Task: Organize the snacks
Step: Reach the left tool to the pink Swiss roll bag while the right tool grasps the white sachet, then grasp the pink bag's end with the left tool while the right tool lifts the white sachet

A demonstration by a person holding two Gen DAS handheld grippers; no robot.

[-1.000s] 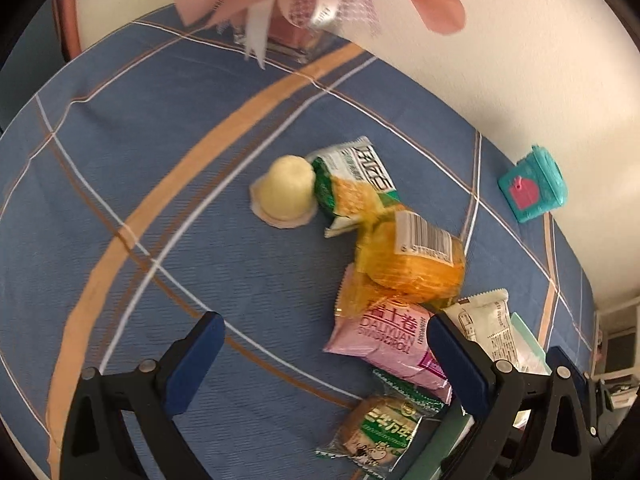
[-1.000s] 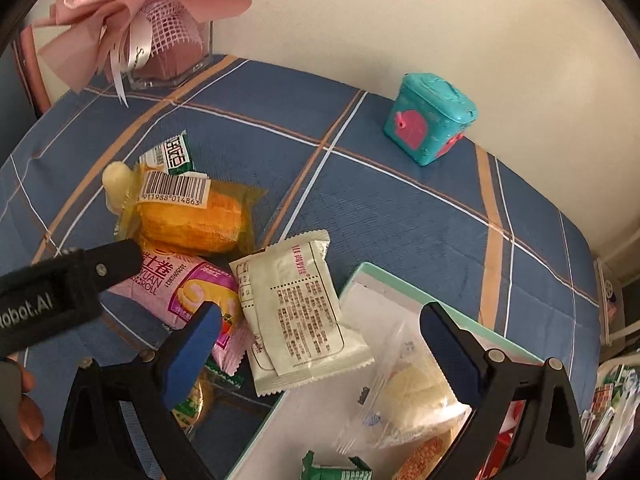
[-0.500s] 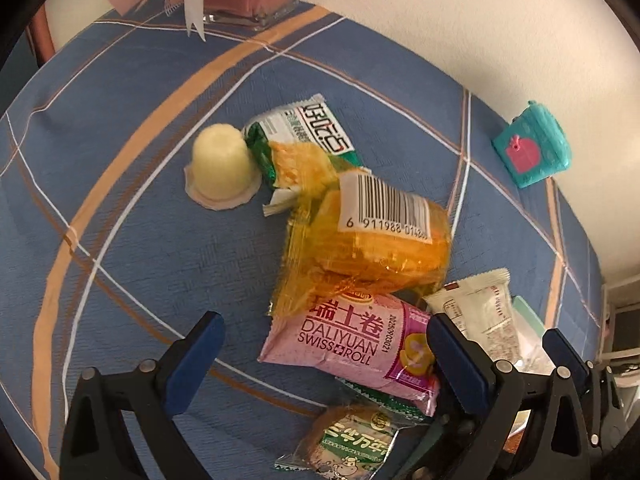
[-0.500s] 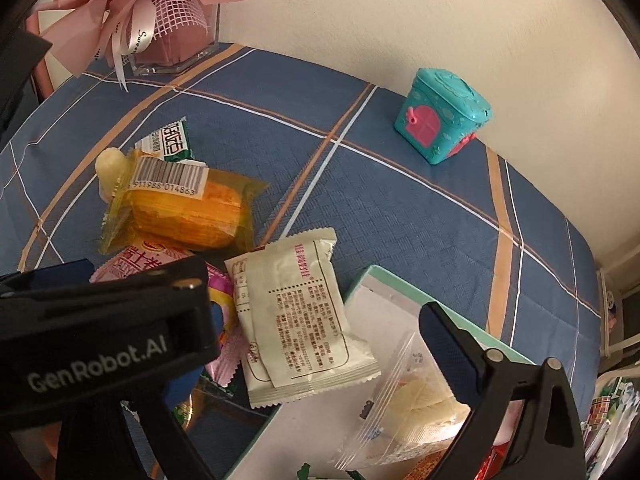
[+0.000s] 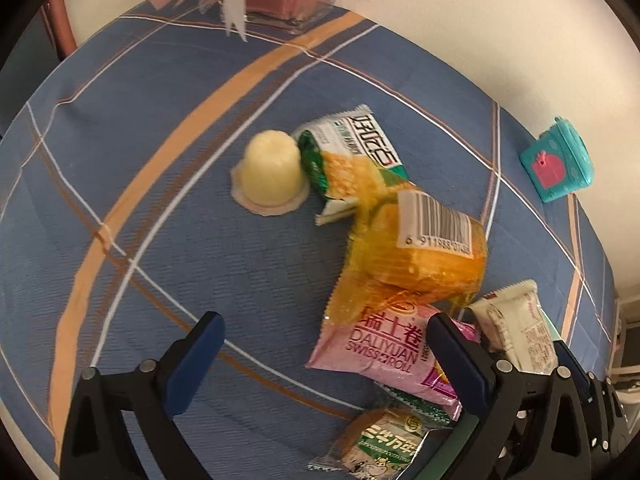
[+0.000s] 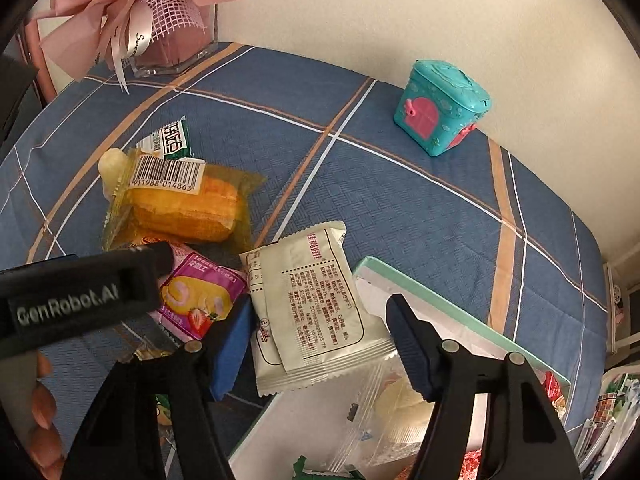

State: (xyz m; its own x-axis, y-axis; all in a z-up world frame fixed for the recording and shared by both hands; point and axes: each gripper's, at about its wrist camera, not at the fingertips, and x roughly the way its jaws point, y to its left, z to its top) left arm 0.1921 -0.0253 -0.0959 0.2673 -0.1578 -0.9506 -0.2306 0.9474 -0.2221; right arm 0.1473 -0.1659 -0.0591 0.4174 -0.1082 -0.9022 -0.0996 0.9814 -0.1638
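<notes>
Right wrist view takes in the blue plaid desk (image 6: 400, 200) out to the wall, and it alone shows the mint-rimmed white tray (image 6: 460, 312) at the near right, a clear-wrapped pale snack (image 6: 396, 408) lying in it. The pink wrapped bouquet (image 6: 132, 20) stands at the far left corner and the teal toy house (image 6: 444, 108) near the wall. A cream sachet (image 6: 316, 304) lies half over the tray's rim, between the pads of the right claw (image 6: 324, 348); that claw is closing, and the pads look just clear of the packet, though the angle makes this hard to judge. The left claw's black body crosses the left edge with fingers (image 6: 42, 408) of a hand below it.

Left wrist view shows the snack pile more fully: the pink Swiss roll pack (image 5: 384, 348) under the orange cake with a barcode label (image 5: 424, 252), a green corn snack packet (image 5: 356, 156), a pale jelly cup (image 5: 272, 172) standing upside down, and a small green-labelled cake (image 5: 384, 440) hidden in the other view. The left claw (image 5: 324, 364) hangs spread wide over the Swiss roll pack, gripping nothing.
</notes>
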